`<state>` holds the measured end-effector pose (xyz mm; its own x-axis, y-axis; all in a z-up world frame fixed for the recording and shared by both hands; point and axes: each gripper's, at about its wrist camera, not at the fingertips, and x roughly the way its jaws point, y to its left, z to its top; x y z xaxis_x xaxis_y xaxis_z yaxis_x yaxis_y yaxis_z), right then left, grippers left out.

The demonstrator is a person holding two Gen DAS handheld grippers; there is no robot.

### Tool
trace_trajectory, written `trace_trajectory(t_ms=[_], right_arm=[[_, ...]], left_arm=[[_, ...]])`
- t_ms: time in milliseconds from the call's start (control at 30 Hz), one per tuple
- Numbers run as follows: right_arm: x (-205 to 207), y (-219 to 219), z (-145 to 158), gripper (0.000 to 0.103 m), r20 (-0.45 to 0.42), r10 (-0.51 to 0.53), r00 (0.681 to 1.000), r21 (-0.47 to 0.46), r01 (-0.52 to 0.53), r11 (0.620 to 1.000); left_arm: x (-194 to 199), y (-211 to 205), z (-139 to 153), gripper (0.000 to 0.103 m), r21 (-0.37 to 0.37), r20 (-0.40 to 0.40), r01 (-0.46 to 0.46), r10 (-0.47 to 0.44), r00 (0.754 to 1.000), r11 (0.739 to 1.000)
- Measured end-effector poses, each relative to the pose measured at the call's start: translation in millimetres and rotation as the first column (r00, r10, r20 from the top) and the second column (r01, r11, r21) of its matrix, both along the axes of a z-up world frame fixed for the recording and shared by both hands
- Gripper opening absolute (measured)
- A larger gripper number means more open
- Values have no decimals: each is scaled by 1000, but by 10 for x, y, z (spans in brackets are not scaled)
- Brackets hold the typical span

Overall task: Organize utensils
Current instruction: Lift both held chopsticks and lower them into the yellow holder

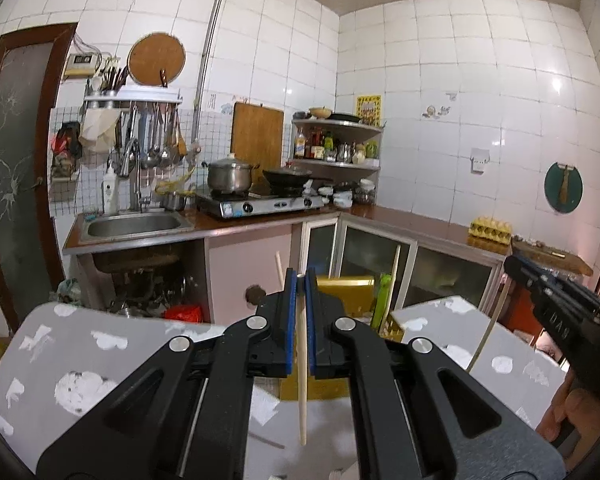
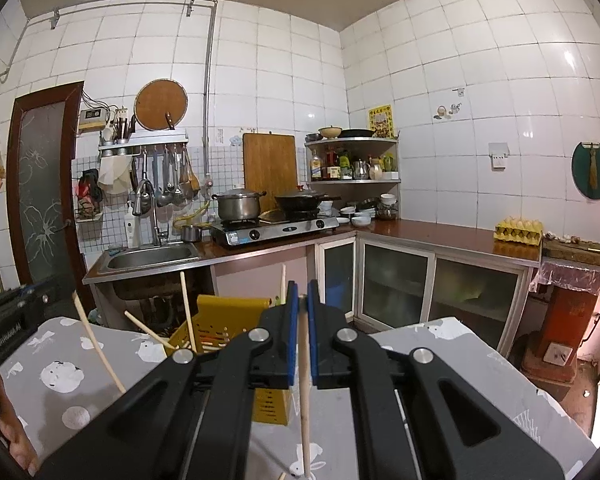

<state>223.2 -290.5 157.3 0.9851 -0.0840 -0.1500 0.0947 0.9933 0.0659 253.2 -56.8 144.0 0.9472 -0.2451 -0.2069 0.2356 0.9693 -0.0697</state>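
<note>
Each hand-held gripper, left (image 1: 300,280) and right (image 2: 302,298), is clamped near the top of a hanging chopstick (image 1: 301,360) (image 2: 305,384) above the desk (image 1: 60,344), likely for dropping upright into the yellow holder (image 2: 224,320).

White-tiled walls (image 2: 260,60) meet an L-shaped brown counter (image 2: 440,232) over glass-fronted cabinets (image 2: 396,280).

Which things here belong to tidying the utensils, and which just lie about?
Job:
left tongs, shut on a chopstick
right tongs, shut on another chopstick
yellow holder

Lying about:
steel pot
egg tray
sink
</note>
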Motion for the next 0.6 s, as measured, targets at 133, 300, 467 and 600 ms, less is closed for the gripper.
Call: trace_trajectory(t_ms=[133, 300, 467, 600], right_arm=[[40, 30, 193, 5, 33, 11, 999, -4, -11, 1000], [131, 82, 475, 5, 76, 27, 997, -10, -27, 1000], [277, 167, 746, 5, 116, 42, 992, -23, -40, 999], [453, 179, 876, 5, 130, 43, 991, -21, -40, 999]], left_arm=[[40, -53, 199, 3, 6, 44, 6, -6, 999, 1000], [124, -138, 448, 3, 7, 98, 6, -7, 995, 1000], [243, -193, 701, 3, -12, 156, 9, -7, 988, 1000], [421, -247, 814, 3, -13, 182, -5, 7, 983, 1000]])
